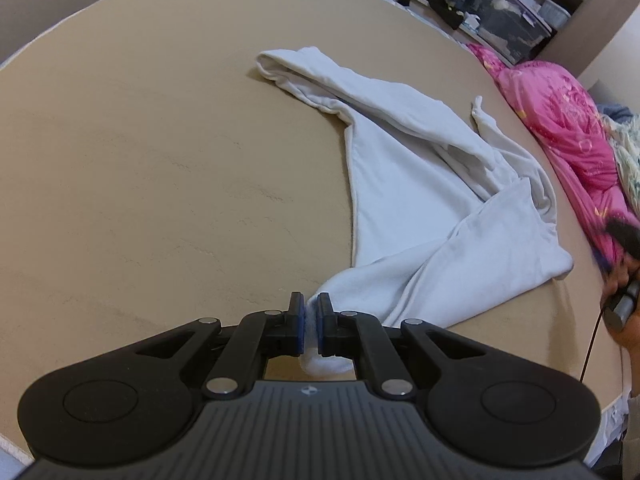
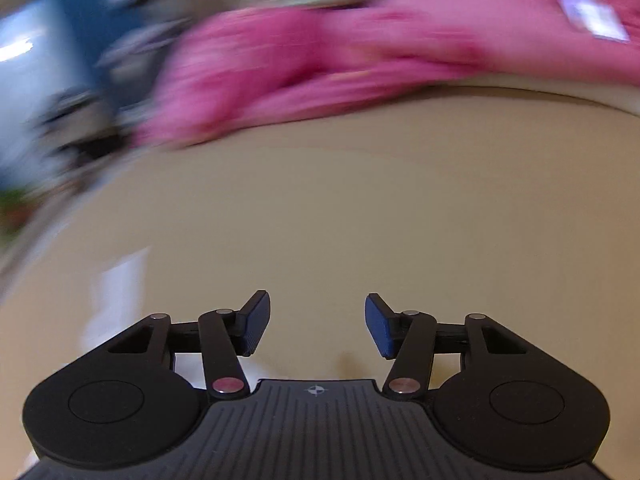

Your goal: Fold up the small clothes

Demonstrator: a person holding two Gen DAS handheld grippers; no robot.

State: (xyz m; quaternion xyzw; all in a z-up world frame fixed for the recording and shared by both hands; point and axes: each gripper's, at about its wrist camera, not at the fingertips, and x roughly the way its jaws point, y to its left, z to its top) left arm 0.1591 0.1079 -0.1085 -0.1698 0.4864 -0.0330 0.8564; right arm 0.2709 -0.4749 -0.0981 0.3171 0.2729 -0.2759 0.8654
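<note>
A white long-sleeved top (image 1: 420,184) is spread, rumpled and only partly folded, on the tan desk (image 1: 160,180). Its near corner is pinched by the left gripper (image 1: 311,320). The right gripper (image 2: 318,326) is released and empty. Most folding is judged undone.

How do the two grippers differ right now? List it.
1. The left gripper has its jaws shut on a corner of the white garment; the right gripper has its jaws open with nothing between them.
2. The left gripper's view is sharp; the right gripper's view is smeared with motion blur.
3. The left faces the garment; the right faces bare tan surface and pink cloth.
Both have black frames and blue pads.
</note>
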